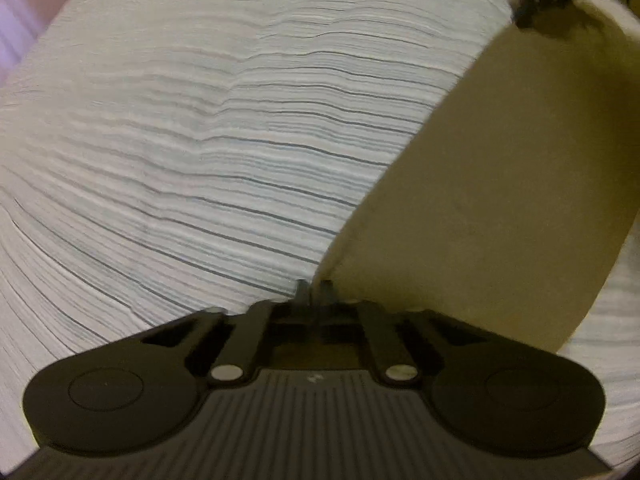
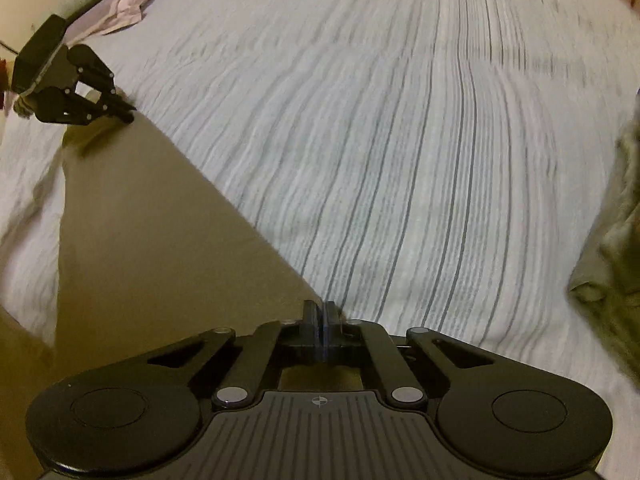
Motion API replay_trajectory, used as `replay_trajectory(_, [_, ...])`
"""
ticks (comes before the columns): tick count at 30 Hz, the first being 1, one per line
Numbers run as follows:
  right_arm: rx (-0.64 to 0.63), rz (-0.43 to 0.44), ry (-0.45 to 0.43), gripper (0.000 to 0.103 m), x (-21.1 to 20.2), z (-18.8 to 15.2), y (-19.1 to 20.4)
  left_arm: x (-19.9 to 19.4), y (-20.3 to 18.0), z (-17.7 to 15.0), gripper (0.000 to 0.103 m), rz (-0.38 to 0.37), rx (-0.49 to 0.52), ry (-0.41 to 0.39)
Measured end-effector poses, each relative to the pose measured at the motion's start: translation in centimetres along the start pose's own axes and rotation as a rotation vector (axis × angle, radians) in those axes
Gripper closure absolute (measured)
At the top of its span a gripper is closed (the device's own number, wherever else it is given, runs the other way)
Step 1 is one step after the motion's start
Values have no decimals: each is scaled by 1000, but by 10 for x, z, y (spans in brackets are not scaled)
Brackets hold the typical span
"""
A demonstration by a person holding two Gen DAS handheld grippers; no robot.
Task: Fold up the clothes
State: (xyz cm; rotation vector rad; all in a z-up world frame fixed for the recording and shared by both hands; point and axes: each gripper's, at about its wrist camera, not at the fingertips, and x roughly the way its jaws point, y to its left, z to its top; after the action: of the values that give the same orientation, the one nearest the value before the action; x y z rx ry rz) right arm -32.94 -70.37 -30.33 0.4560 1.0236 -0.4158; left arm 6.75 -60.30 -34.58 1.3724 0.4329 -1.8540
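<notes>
An olive-tan garment was stretched taut over the striped bedsheet between the two grippers, the near right gripper clamped together on one corner and the far left gripper pinched shut on the opposite corner

The right tongs sit closed at the near edge, pinching one corner of an olive cloth. The cloth's edge runs taut up to the far left, where the left tongs clamp its other corner. It lies over a bed with a white, grey-striped sheet. A crumpled green garment rests at the right edge, and a pale pink cloth lies far left.
</notes>
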Motion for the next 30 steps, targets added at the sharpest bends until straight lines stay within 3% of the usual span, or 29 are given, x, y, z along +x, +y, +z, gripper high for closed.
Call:
replay_trajectory(2, [-20, -59, -52, 103, -18, -7, 15, -13, -13, -5, 102, 63, 16, -39])
replay_trajectory(8, [-163, -263, -193, 103, -85, -54, 102, -103, -61, -40, 102, 237, -188, -226])
replay_trajectory(11, [-236, -328, -211, 103, -113, -91, 160, -144, -112, -71, 102, 266, -299, -258])
replay_trajectory(15, [-206, -329, -133, 103, -113, -143, 222, -183, -186, -117, 102, 270, -452, -260])
replay_trajectory(17, [-159, -359, -52, 103, -104, -169, 237, -186, -216, -137, 102, 244, -534, -236])
replay_trajectory(21, [15, -401, 92, 103, -89, -208, 250, -174, -267, -169, 101, 211, -678, -108])
replay_trajectory(25, [395, -339, -47, 102, -116, -214, 221, -183, -275, -176, 95, 212, -779, -92])
replay_trajectory(27, [605, -301, -162, 78, -129, -203, 194, -190, -260, -175, 82, 229, -870, -110])
replay_trajectory(28, [681, -300, -219, 26, -134, -198, 183, -192, -252, -174, 76, 241, -918, -119])
replay_trajectory(29, [728, -295, -284, 7, -139, -190, 172, -193, -243, -172, 76, 255, -972, -129])
replay_trajectory(30, [751, -297, -320, 7, -139, -181, 165, -193, -233, -170, 74, 263, -1026, -138])
